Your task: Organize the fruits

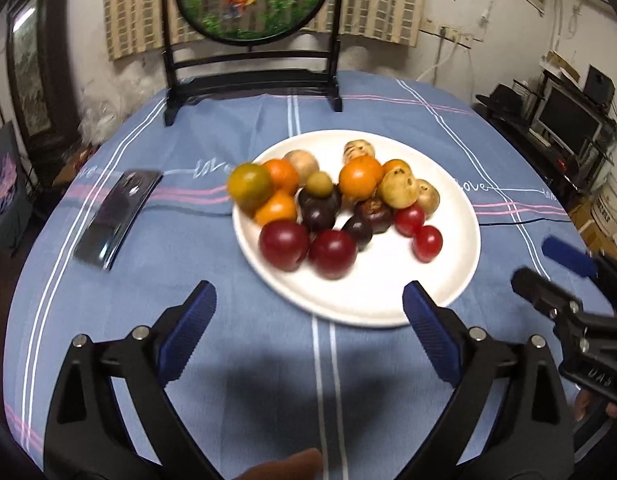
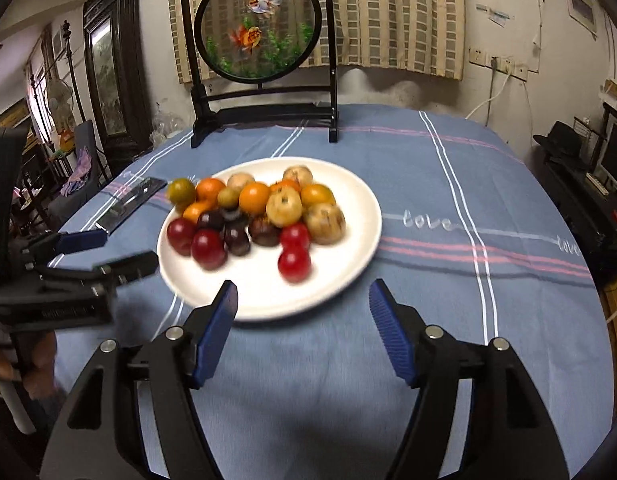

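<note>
A white plate (image 1: 448, 276) holds a pile of fruit: red plums (image 1: 284, 244), dark plums (image 1: 318, 214), oranges (image 1: 360, 176), tan fruits (image 1: 397, 187) and a green-orange citrus (image 1: 250, 187) at its left rim. My left gripper (image 1: 308, 304) is open and empty, just before the plate's near edge. My right gripper (image 2: 302, 300) is open and empty, also at the near edge of the plate (image 2: 348, 256). Each gripper shows in the other's view, the right one (image 1: 548, 268) and the left one (image 2: 108, 248).
A dark phone-like slab (image 1: 116, 216) lies left of the plate on the blue striped tablecloth (image 1: 228, 360). A round goldfish screen on a black stand (image 1: 252, 80) stands at the table's far side. Shelves with a monitor (image 1: 564, 124) are off the right edge.
</note>
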The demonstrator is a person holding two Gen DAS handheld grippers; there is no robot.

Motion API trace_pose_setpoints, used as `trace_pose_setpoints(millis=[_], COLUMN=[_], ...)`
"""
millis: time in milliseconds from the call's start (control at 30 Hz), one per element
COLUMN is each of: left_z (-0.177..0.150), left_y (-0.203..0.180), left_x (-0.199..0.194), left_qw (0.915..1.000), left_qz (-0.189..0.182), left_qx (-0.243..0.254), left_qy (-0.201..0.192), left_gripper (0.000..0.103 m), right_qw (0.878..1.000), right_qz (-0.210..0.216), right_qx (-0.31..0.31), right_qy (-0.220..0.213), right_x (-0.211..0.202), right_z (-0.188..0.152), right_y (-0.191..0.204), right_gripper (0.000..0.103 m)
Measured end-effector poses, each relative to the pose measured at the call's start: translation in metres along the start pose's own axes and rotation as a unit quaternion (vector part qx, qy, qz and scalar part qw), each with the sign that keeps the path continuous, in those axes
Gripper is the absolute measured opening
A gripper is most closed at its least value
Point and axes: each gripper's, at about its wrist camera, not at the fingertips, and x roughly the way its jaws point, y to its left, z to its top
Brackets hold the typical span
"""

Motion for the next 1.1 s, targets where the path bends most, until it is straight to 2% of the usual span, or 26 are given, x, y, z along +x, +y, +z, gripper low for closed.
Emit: trace_pose_setpoints(millis=[133,400,867,1100], left_z=[-0.015,-0.038,-0.049,-0.053], left_y=[0.003,-0.001,0.001,0.003], left_x=[-0.017,-0.032,-0.029,-0.017], left_qw=[0.9999,0.9999,0.9998,0.9993], left_qz=[-0.006,-0.008,-0.01,-0.007], left_qx=[-0.01,0.005,0.011,0.004], left_qy=[0.0,0.004,0.014,0.037], left_gripper=[0.097,0.097,0.099,0.099], right_qw=[1.0,1.0,1.0,0.999], right_qz=[-0.001,-0.005,-0.004,-0.009], right_qx=[0.016,0.025,0.025,0.029], right_qy=[0.001,-0.002,0.018,0.03], right_x=[-0.012,-0.032,-0.022,-0.016], right_z=[-0.016,-0.038,-0.048,-0.052], right_y=[-0.003,-0.005,-0.001,-0.003], right_gripper=[0.069,0.069,0.069,0.069])
